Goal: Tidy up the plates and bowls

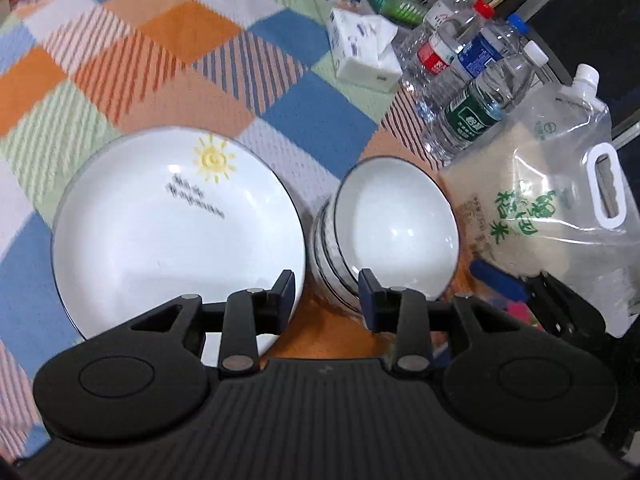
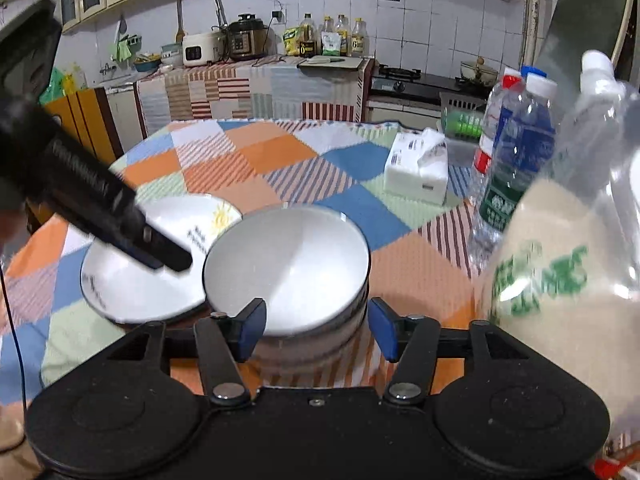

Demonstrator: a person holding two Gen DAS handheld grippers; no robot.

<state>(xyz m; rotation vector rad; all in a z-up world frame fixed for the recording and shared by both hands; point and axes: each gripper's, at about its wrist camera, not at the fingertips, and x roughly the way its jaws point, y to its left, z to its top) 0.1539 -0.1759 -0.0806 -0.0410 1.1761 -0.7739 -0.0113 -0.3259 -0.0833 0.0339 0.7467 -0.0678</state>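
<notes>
On a round kitchen table under a patchwork tablecloth (image 1: 304, 120), a stack of bowls (image 1: 384, 236) stands just beside a white plate (image 1: 172, 232) printed with a yellow sun, rims nearly touching, the plate lying to the stack's left in both wrist views. A tissue box (image 1: 360, 56), a cluster of water bottles (image 1: 468, 76) and a clear pouch of rice (image 1: 540, 208) crowd the far and right side of the stack. The left gripper (image 1: 326, 292) hangs over the gap between plate and stack, its jaws parted with nothing between them, one tip over the plate's near edge and the other over the stack's near rim. The right gripper (image 2: 316, 324) faces the stack of bowls (image 2: 288, 268) from the near side, its jaws spread wide to either side of the stack's base and not pressing on it. The left gripper's body crosses the plate (image 2: 140, 276) in the right wrist view. The sorting step looks largely settled, with bowls nested and the plate laid alongside, both tools empty. Any further move would call for a careful approach to a rim, keeping clear of the rice pouch standing close at the stack's right.
</notes>
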